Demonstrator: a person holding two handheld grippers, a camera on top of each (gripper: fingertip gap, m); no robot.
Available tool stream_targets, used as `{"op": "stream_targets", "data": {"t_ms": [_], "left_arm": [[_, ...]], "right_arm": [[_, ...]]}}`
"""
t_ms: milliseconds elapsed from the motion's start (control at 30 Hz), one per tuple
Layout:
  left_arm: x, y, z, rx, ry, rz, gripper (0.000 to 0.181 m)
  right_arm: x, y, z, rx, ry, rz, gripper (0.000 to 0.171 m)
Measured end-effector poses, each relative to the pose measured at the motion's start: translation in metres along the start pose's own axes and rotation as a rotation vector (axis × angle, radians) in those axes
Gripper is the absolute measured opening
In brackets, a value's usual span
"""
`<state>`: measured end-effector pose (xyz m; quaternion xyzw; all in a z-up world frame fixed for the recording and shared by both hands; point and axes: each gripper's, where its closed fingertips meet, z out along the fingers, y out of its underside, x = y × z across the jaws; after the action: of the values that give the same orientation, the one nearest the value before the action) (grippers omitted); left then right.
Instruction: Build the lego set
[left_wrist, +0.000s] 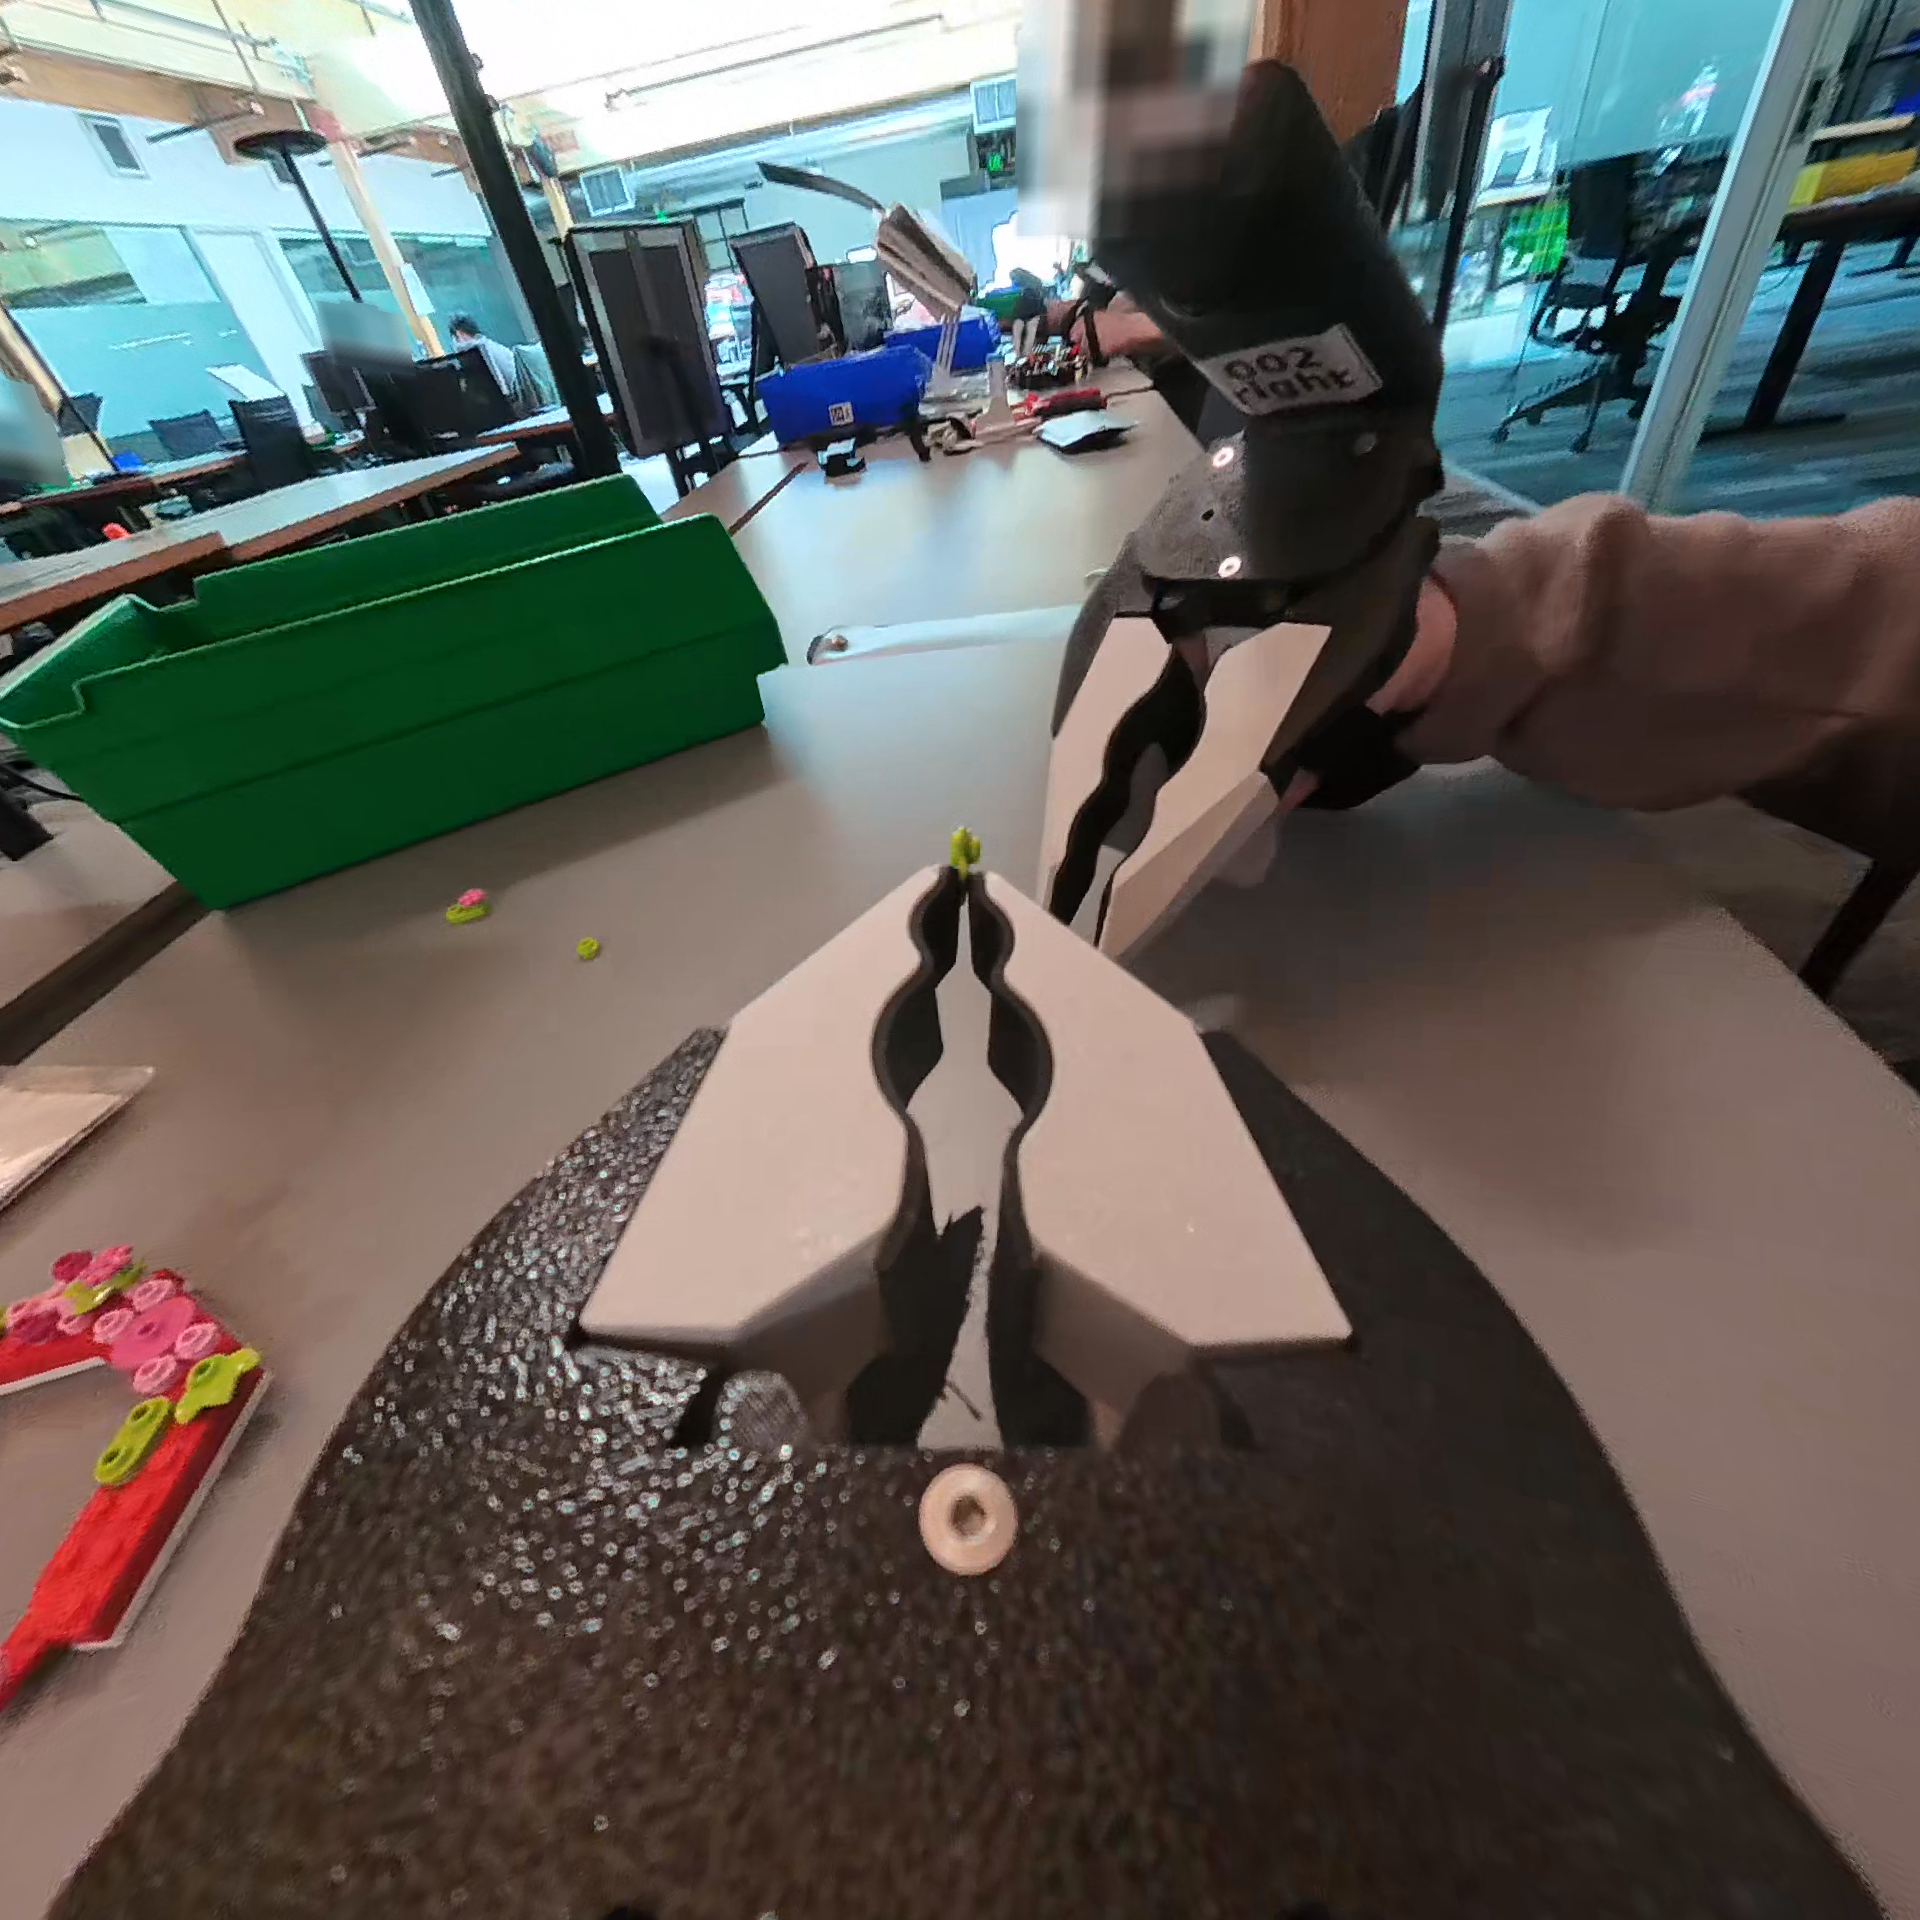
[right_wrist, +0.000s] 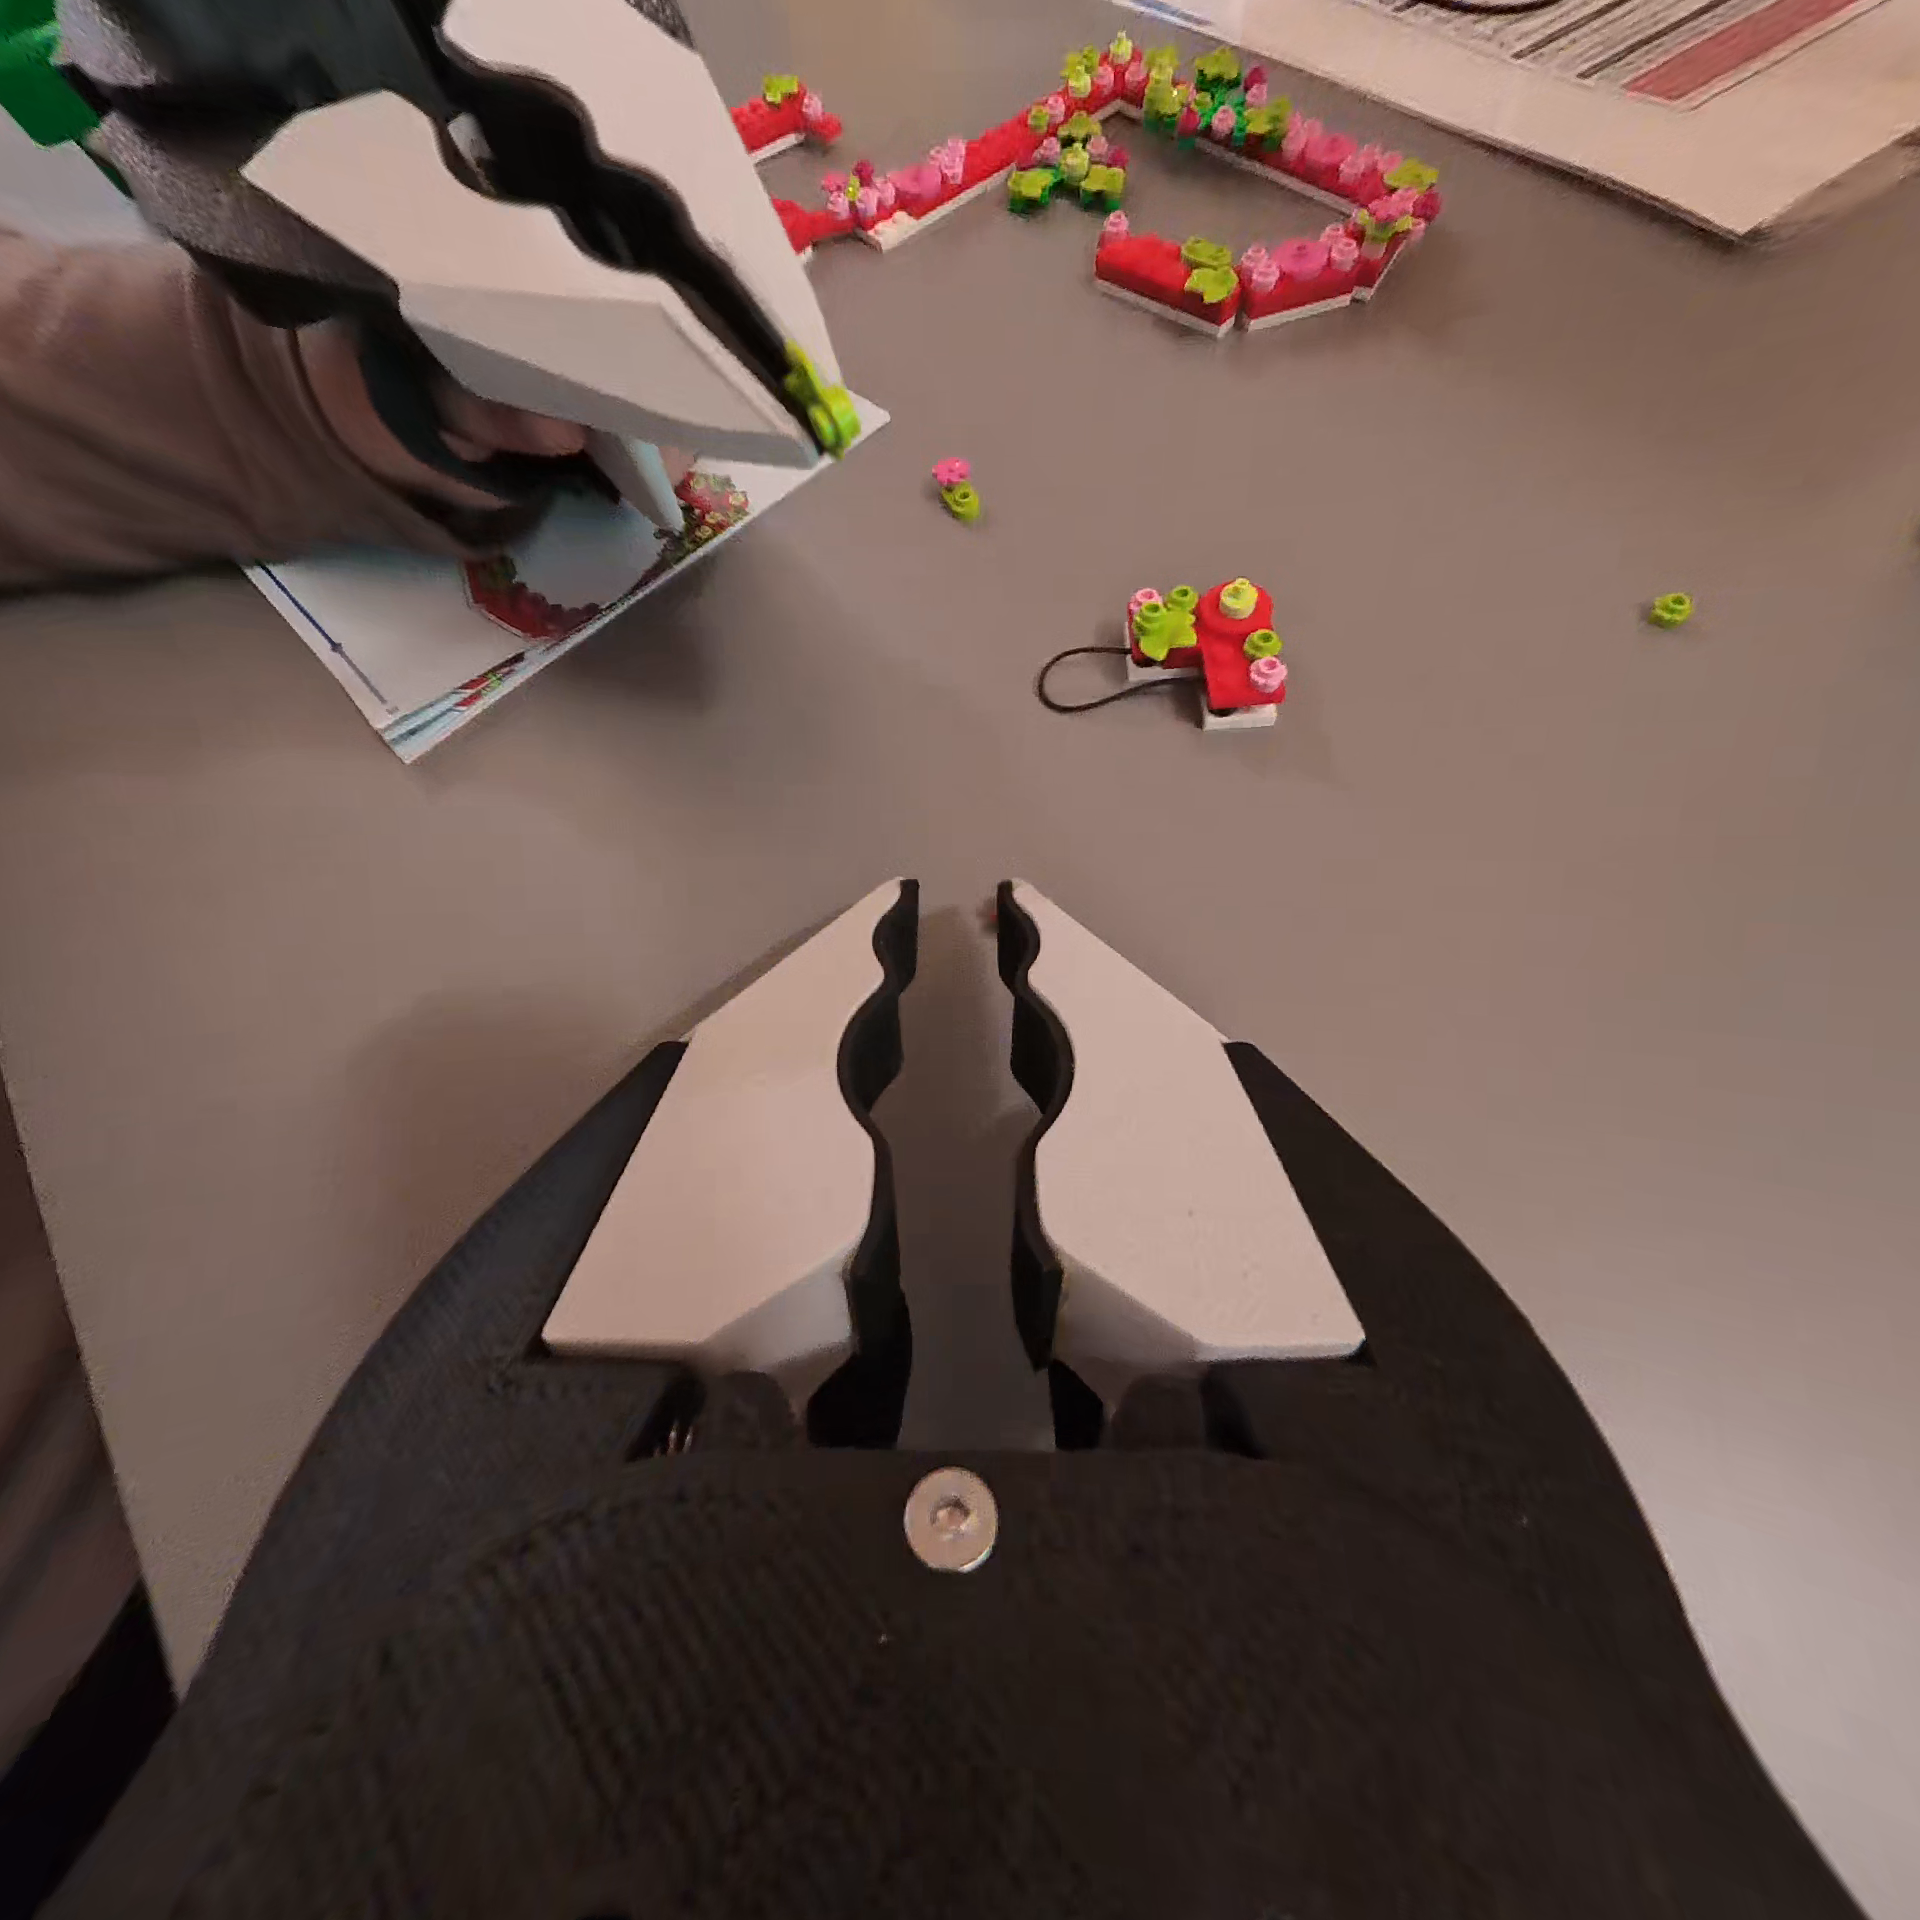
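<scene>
The left gripper (left_wrist: 966, 883) is pinched closed on a small lime-green plastic leaf piece (left_wrist: 966, 847), which pokes out past its fingertips at the centre of the left wrist view. In the right wrist view the same piece (right_wrist: 821, 403) shows at the upper left, held above the corner of a white printed instruction booklet (right_wrist: 499, 634) lying on the grey surface (right_wrist: 1455, 935).

The right gripper (right_wrist: 958, 894) stands with its jaws a little apart and nothing between them, hanging over a bare part of the surface at the middle of its own view.

The long red brick garland studded with pink and green flowers (right_wrist: 1278, 197) lies along the top of the right wrist view. A smaller red brick cluster with a black cord loop (right_wrist: 1210, 649) sits right of centre. A loose pink-and-green flower piece (right_wrist: 956, 488) and a single lime stud (right_wrist: 1670, 610) lie apart from both. A green plastic bin (left_wrist: 416, 665) stands at the left of the left wrist view.

The step in hand looks like carrying a picked-up leaf to the build. Next, the leaf probably needs aligning over an open stud and pressing down, with the empty gripper likely bracing the bricks so they do not slide.
</scene>
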<state>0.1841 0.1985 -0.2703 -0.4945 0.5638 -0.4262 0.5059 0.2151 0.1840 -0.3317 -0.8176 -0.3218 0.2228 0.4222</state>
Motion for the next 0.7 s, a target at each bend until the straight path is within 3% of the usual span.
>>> {"op": "stream_targets", "data": {"t_ms": [467,700], "left_arm": [[-0.01,0.01,0.002,-0.059,-0.065,0.023,0.0],[-0.007,0.011,0.003,-0.069,-0.059,0.041,0.0]], "right_arm": [[0.002,0.016,0.008,-0.113,-0.053,0.0,0.012],[0.0,0.011,0.006,-0.081,-0.063,0.034,0.01]]}}
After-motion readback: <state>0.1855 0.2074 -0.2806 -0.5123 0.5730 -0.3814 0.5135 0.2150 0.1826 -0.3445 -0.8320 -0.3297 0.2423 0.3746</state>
